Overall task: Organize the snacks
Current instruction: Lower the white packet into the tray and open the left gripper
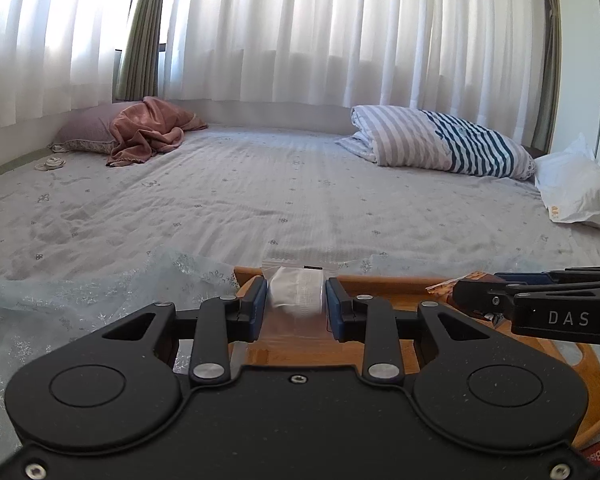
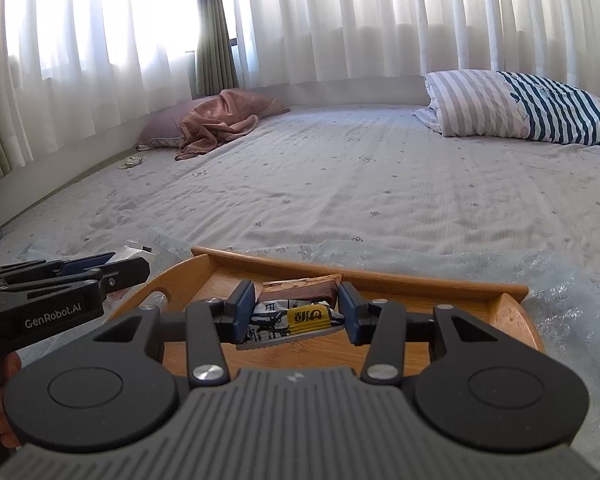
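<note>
Low in the frame's centre, the left gripper (image 1: 296,306) clamps a clear snack packet (image 1: 296,292) above the wooden tray (image 1: 384,282). The right gripper (image 1: 500,300) enters from the right edge. A striped pillow (image 1: 440,142) lies upper right.
</note>
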Available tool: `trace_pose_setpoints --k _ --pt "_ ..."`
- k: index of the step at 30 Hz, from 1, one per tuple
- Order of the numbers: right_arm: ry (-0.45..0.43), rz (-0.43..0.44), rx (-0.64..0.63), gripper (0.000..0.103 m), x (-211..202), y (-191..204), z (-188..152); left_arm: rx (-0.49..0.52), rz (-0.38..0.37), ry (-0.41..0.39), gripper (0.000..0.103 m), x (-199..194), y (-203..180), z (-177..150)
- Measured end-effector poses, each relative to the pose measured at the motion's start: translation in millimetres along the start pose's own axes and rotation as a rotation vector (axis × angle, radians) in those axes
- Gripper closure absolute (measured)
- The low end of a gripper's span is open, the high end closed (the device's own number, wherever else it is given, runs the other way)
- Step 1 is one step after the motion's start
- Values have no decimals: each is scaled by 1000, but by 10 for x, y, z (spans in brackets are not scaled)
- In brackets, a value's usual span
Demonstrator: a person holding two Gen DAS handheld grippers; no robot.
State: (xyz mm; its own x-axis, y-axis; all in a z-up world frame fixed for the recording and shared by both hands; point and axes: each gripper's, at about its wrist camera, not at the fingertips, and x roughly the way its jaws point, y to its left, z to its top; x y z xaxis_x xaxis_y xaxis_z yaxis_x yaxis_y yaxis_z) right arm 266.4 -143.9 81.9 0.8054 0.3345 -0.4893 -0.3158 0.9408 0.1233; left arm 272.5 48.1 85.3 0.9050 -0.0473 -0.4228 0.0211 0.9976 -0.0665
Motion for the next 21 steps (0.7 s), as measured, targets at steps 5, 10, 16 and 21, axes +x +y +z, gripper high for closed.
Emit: trace_pose_setpoints --k 5,10,16,21 --pt "17 2 4 54 93 -26 -7 23 7 28 73 180 -17 35" --pt "20 -1 -2 54 130 -37 5 30 9 50 73 333 0 95" --pt "20 4 -7 54 159 -58 11 22 -7 83 73 479 26 82" --pt "21 -5 -13 54 210 -74 50 38 -7 122 73 644 12 34"
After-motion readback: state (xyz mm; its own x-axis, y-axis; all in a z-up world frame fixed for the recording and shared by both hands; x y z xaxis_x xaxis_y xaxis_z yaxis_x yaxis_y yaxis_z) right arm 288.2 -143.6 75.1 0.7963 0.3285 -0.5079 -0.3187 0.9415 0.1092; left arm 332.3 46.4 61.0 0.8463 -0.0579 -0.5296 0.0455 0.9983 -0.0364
